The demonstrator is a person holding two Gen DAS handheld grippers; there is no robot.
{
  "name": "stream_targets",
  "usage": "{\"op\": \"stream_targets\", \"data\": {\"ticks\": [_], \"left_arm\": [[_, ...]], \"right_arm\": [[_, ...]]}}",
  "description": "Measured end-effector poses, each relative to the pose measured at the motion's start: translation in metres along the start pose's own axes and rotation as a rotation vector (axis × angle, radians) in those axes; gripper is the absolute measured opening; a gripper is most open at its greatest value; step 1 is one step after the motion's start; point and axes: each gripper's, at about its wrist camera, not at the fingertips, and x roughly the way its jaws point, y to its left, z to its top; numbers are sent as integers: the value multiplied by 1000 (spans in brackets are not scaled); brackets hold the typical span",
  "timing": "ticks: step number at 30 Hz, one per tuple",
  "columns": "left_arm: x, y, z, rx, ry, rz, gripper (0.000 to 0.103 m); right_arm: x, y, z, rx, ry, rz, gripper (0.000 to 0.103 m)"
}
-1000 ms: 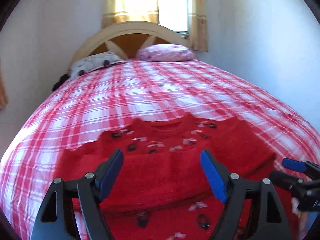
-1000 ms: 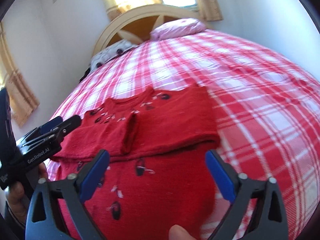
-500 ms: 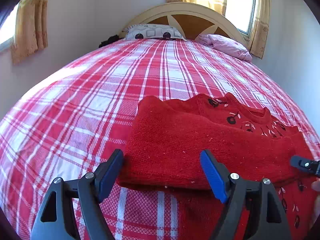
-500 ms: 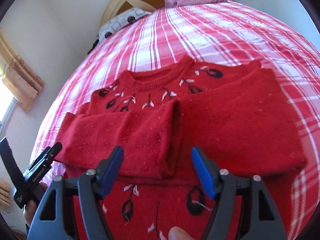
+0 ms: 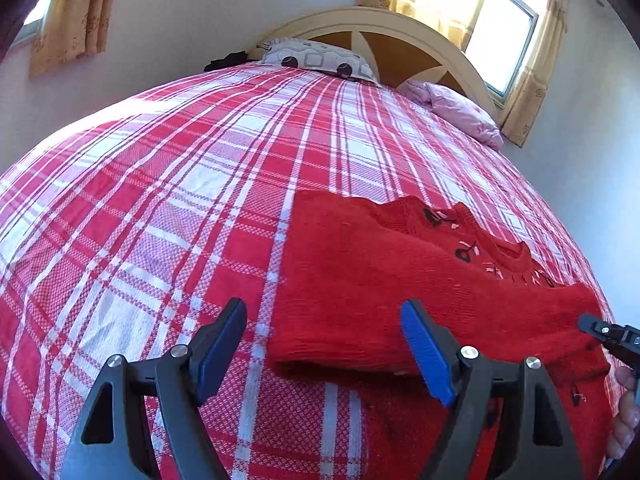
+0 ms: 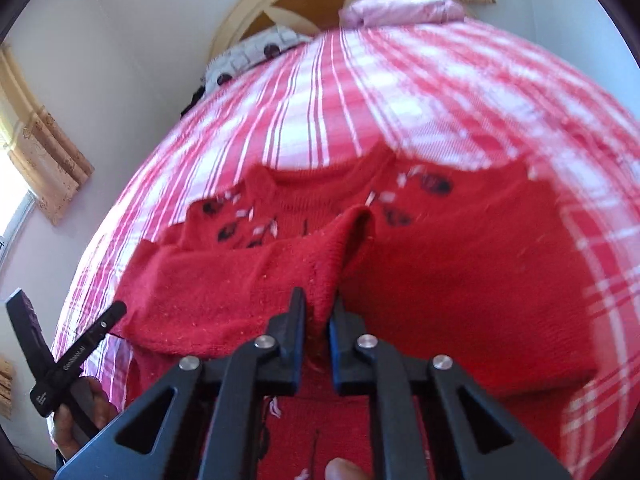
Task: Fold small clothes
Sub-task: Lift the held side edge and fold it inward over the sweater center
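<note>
While red sweater lies flat on plaid bed, neckline toward 12 o'clock, both sleeves folded across chest, long axis running 9 to 3. Right gripper: jaws narrow, pinching cuff of left-side sleeve at centre, dead ahead. Left gripper: jaws wide, holding nothing, sweater's folded edge at its 1 o'clock, just beyond the right-hand pad. Judgement: right gripper nearer; it leads next tuck.
</note>
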Motion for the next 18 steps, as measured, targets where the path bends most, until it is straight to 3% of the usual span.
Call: {"op": "stream_targets", "data": {"ticks": [5, 13, 18], "left_arm": [[-3, 4, -1, -22, -14, -1, 80], [0, 1, -2, -4, 6, 22, 80], [-21, -13, -5, 51, -62, 25, 80]], "right_arm": [[-25, -15, 8, 0, -61, -42, 12], [-40, -43, 4, 25, -74, -73, 12], [-43, -36, 17, 21, -82, -35, 12]]}}
